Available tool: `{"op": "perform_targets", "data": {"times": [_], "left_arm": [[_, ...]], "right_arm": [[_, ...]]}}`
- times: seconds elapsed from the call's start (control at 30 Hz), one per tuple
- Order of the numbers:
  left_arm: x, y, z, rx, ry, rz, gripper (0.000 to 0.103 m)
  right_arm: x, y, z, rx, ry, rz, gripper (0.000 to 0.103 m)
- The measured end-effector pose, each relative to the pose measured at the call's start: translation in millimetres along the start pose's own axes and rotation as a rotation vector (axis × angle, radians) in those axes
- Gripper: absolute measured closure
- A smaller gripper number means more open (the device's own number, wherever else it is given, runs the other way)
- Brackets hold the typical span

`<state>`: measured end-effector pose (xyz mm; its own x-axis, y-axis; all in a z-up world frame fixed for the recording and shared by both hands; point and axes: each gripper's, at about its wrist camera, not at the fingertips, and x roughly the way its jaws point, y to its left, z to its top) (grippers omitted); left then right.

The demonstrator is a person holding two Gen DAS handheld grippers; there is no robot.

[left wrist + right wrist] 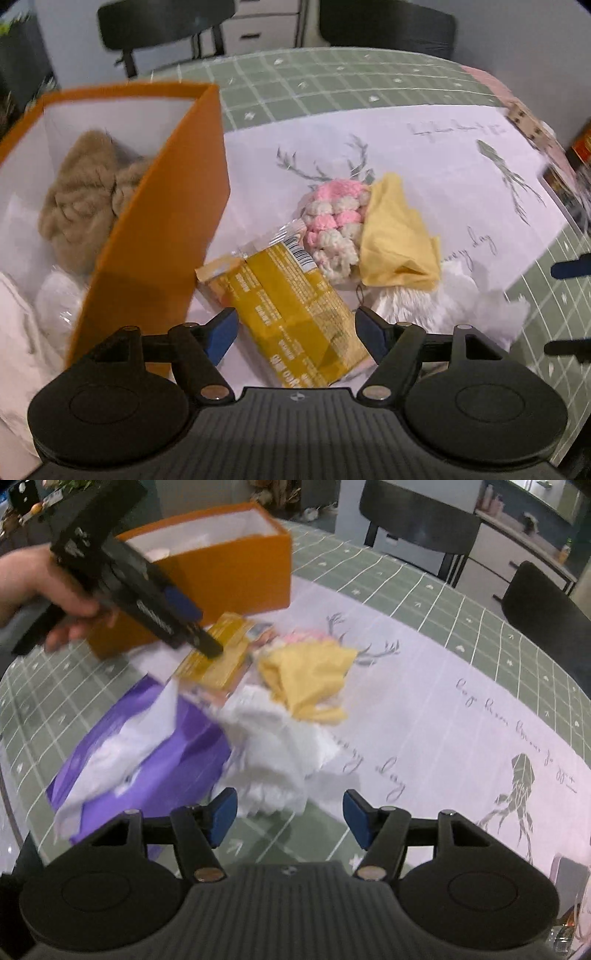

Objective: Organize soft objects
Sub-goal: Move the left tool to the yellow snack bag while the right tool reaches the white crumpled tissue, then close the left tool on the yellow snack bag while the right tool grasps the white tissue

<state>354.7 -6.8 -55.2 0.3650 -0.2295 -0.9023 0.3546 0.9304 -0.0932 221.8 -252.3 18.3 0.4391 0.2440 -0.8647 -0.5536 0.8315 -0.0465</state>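
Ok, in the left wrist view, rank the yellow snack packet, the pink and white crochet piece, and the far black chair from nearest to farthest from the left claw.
1. Yellow snack packet: lies between the open fingers of the left claw.
2. Pink and white crochet piece: just beyond the packet, slightly right, beside the yellow cloth.
3. Black chair: past the table's far edge, upper right.

Green grid-patterned table point(424, 590), white deer-print cloth point(443, 709), orange box point(236, 576), purple pack point(155, 768)
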Motion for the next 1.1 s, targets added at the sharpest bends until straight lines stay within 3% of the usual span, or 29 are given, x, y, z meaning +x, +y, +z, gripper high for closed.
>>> {"op": "perform_targets", "data": {"times": [0.1, 0.33, 0.6, 0.83, 0.93, 1.1], "left_arm": [[9, -1, 2, -0.027, 0.014, 0.012, 0.017], [15, -3, 3, -0.038, 0.012, 0.025, 0.016], [21, -8, 2, -0.023, 0.022, 0.051, 0.011], [26, -14, 0, 0.036, 0.023, 0.076, 0.015], [25, -17, -2, 0.088, 0.010, 0.098, 0.022], [17, -9, -7, 0.113, 0.006, 0.061, 0.033]], "right_arm": [[10, -5, 7, 0.022, -0.012, -0.005, 0.040], [32, -21, 21, 0.165, -0.034, 0.083, 0.040], [69, -12, 34, 0.148, 0.025, 0.108, 0.042], [82, -14, 28, 0.127, 0.060, 0.110, 0.077], [75, -17, 22, 0.116, 0.060, 0.096, 0.082], [59, -27, 8, 0.094, 0.065, 0.032, 0.083]]}}
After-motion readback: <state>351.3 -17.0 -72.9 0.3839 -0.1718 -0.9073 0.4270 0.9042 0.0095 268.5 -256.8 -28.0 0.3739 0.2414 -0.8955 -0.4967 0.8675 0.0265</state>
